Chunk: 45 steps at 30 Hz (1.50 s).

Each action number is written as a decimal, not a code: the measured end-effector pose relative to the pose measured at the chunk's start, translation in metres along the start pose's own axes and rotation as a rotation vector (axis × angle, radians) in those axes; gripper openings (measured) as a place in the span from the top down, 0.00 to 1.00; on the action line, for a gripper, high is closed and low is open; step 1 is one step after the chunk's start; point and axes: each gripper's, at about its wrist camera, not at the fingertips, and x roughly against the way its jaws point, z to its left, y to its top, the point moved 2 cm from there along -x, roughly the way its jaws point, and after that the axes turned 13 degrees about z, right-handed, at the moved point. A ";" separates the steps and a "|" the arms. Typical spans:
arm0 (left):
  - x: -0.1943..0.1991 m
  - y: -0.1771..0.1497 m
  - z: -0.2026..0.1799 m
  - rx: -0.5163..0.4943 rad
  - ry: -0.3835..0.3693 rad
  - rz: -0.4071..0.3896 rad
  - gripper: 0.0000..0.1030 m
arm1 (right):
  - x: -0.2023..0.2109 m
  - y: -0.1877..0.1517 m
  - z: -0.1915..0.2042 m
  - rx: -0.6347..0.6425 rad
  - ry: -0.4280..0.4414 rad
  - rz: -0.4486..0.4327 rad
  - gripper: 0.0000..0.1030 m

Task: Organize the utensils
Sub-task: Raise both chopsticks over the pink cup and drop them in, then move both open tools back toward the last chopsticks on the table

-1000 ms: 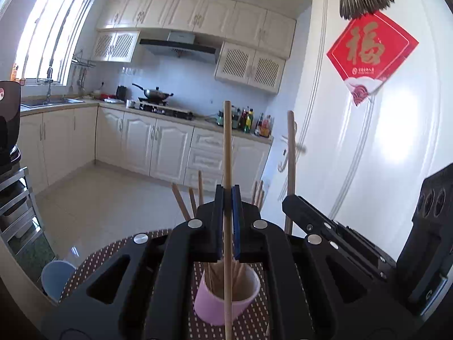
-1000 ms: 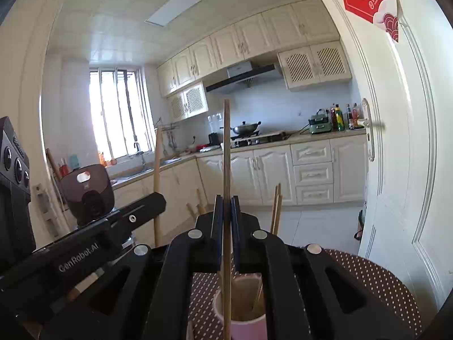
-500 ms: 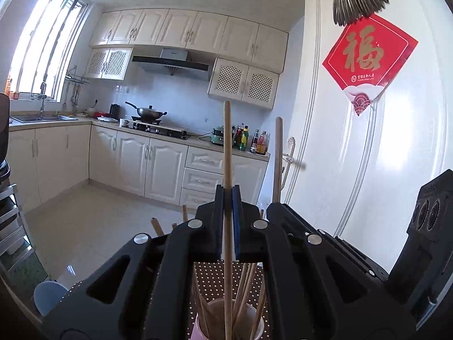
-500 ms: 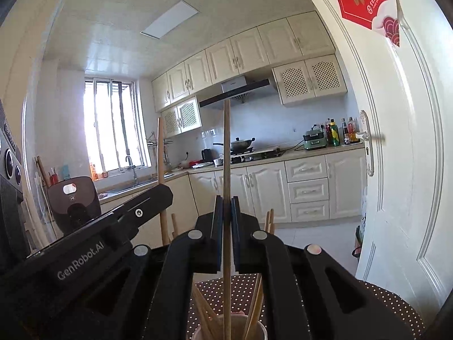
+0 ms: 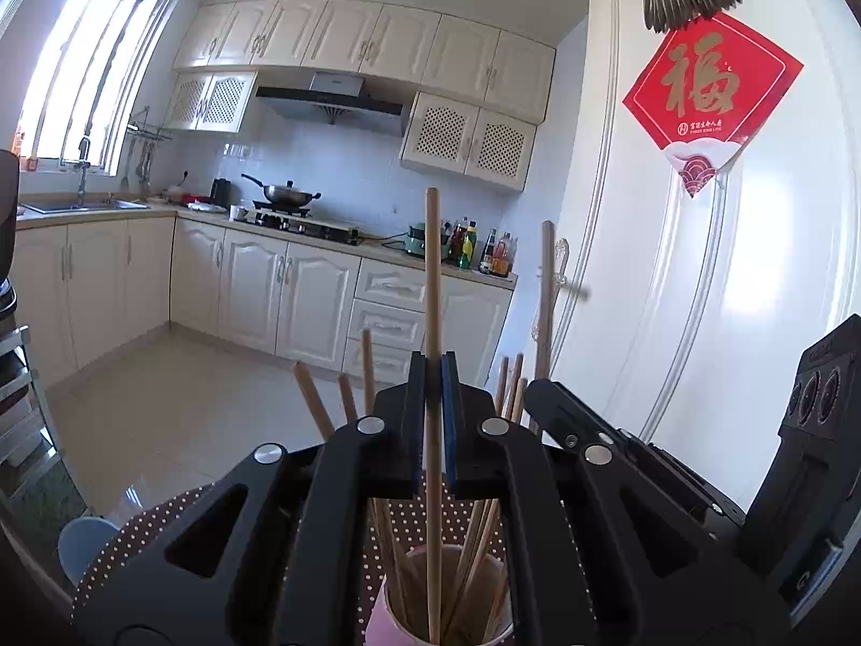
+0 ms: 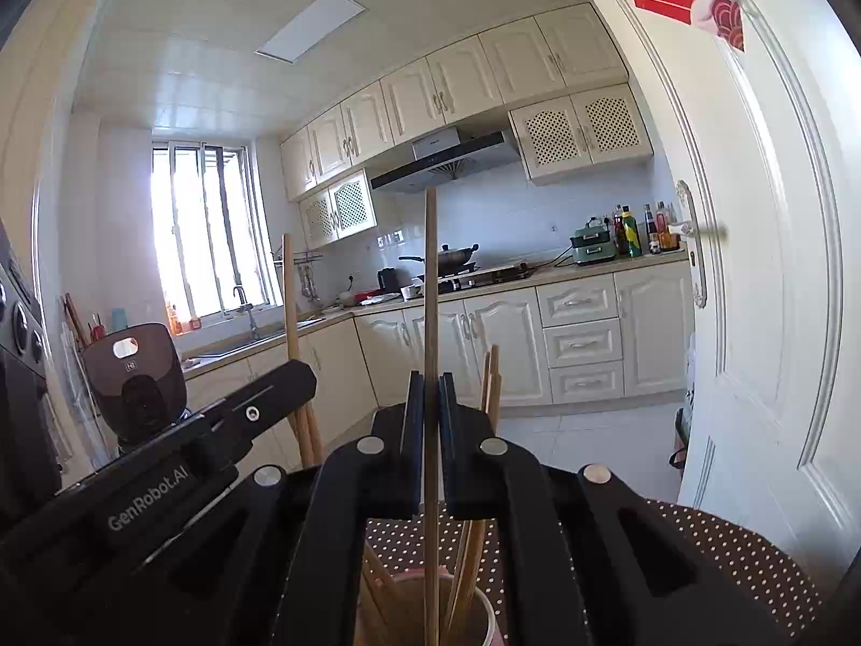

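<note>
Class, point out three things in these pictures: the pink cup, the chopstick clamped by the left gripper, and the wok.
pink cup point(image 5: 385, 611), left wrist view, outer wall
chopstick point(image 5: 432, 269), left wrist view, upper shaft
wok point(image 5: 288, 194), left wrist view, bowl

Two plain wooden chopsticks stand upright, one point(image 5: 433, 323) beside the other point(image 6: 430, 323), lower ends inside a pink cup point(image 5: 387, 613) already holding several leaning chopsticks point(image 5: 479, 533), on the dotted tabletop point(image 5: 161, 517).
</note>
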 end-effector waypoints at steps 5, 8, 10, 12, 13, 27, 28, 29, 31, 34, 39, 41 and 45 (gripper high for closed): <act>0.001 -0.009 0.004 0.012 0.012 0.020 0.94 | 0.006 -0.006 -0.001 -0.001 0.002 0.019 0.96; 0.005 -0.012 0.002 0.011 0.020 0.030 0.93 | 0.009 -0.007 -0.002 -0.009 0.007 0.029 0.96; 0.007 -0.014 0.000 0.008 0.027 0.038 0.93 | 0.013 -0.011 -0.003 -0.010 0.012 0.036 0.96; 0.010 -0.018 -0.003 -0.002 0.029 0.049 0.93 | 0.018 -0.015 -0.004 -0.011 0.017 0.046 0.96; 0.011 -0.019 -0.004 -0.007 0.030 0.054 0.93 | 0.019 -0.017 -0.004 -0.010 0.019 0.049 0.96; 0.033 -0.035 -0.016 -0.036 0.083 0.102 0.90 | 0.034 -0.037 -0.001 -0.017 0.031 0.127 0.96; 0.035 -0.036 -0.016 -0.038 0.089 0.103 0.79 | 0.035 -0.038 0.000 -0.017 0.030 0.128 0.95; 0.037 -0.036 -0.017 -0.040 0.092 0.103 0.55 | 0.036 -0.039 0.000 -0.016 0.031 0.130 0.94; 0.047 -0.037 -0.019 -0.037 0.102 0.071 0.35 | 0.038 -0.040 0.001 -0.017 0.030 0.144 0.93; 0.058 -0.037 -0.023 -0.055 0.111 0.061 0.35 | 0.041 -0.044 0.001 -0.023 0.031 0.164 0.92; 0.075 -0.040 -0.021 -0.041 0.144 0.070 0.34 | 0.054 -0.047 0.000 -0.048 0.037 0.182 0.79; 0.081 -0.042 -0.019 -0.029 0.149 0.079 0.32 | 0.061 -0.048 0.003 -0.048 0.042 0.179 0.69; 0.096 -0.048 -0.016 -0.015 0.172 0.102 0.31 | 0.076 -0.052 0.013 -0.028 0.048 0.188 0.57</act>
